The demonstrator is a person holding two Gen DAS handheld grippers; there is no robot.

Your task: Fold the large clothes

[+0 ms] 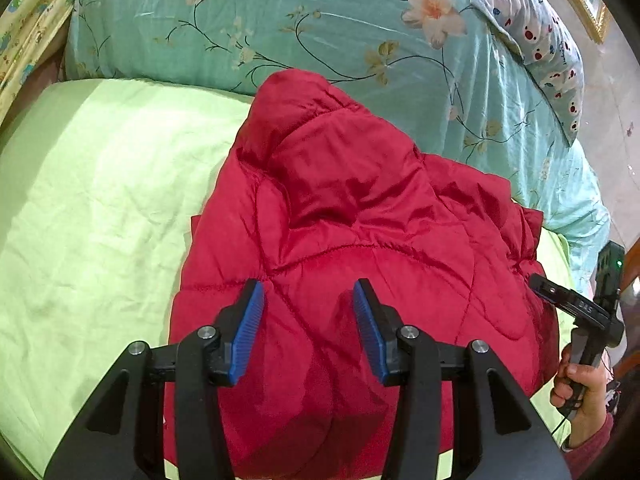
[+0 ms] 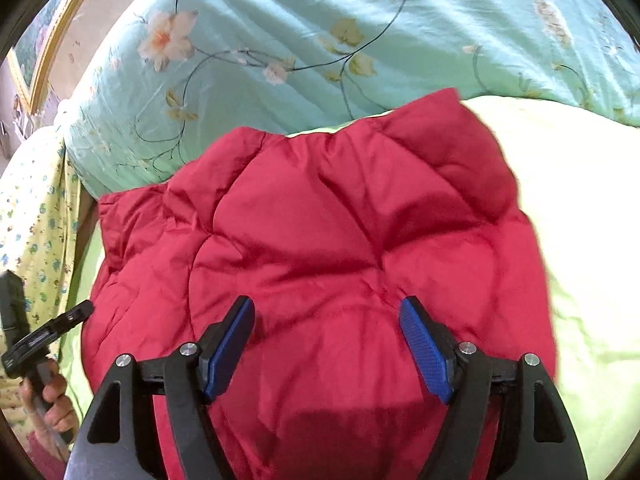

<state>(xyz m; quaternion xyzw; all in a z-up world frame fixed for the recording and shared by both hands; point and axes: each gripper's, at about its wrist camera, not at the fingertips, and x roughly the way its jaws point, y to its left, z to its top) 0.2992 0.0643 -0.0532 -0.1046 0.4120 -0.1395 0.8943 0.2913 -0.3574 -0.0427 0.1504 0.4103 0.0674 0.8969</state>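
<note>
A red quilted jacket [image 1: 352, 216] lies in a folded, puffy bundle on the light green bedsheet [image 1: 92, 208]. My left gripper [image 1: 308, 296] hovers over its near part, blue pads apart, nothing pinched between them. In the right wrist view the same jacket [image 2: 320, 232] fills the middle, and my right gripper [image 2: 326, 308] stands wide open just above it, holding nothing. A hand [image 1: 580, 384] at the right edge grasps the right tool's handle. Another hand [image 2: 56, 404] at the left edge holds the left tool.
A teal floral quilt [image 1: 280, 20] is piled along the far side of the bed, touching the jacket's far end. A spotted pillow [image 1: 536, 40] lies on it at the right. Yellow patterned cloth [image 2: 36, 220] hangs at the bed's side. Bare green sheet [image 2: 580, 220] lies beside the jacket.
</note>
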